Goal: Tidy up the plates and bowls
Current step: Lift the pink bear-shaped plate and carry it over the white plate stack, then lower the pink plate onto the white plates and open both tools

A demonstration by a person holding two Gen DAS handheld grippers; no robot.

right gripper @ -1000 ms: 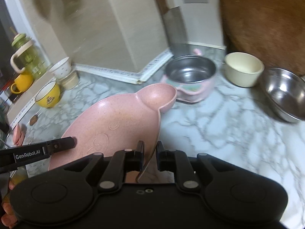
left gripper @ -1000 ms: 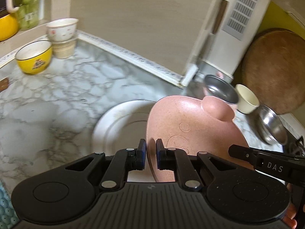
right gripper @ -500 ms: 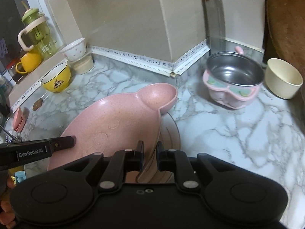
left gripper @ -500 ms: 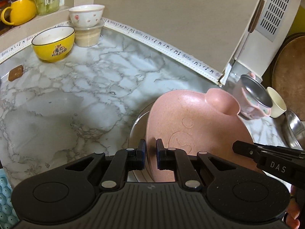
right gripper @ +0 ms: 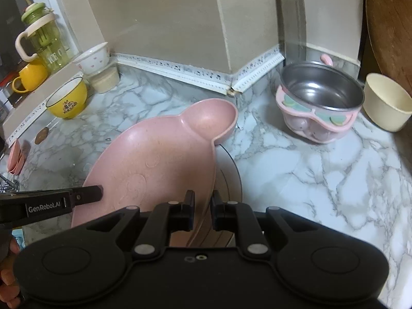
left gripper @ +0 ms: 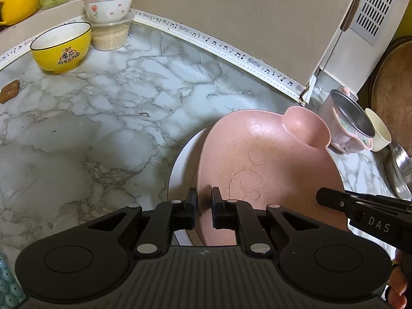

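Observation:
A pink plate [left gripper: 265,170] with a small round side cup is held by both grippers over a white plate [left gripper: 182,164] on the marble counter. My left gripper [left gripper: 204,206] is shut on the pink plate's near left rim. My right gripper [right gripper: 202,207] is shut on its right rim; the pink plate [right gripper: 159,159] fills the left of that view, with the white plate's edge [right gripper: 231,177] under it. The right gripper's finger [left gripper: 334,200] shows in the left wrist view.
A yellow bowl [left gripper: 61,46], a flowered bowl on a tub [left gripper: 109,6], a yellow mug [right gripper: 31,77] and a green jug [right gripper: 43,36] stand at the back left. A steel-lined pink pot [right gripper: 319,103], cream cup [right gripper: 386,103], steel bowl [left gripper: 399,167] and wooden board [left gripper: 394,97] are at right.
Both grippers have carried the pink plate left, away from the pot and cup, and lower over the white plate. The yellow bowl and mug are nearer in view.

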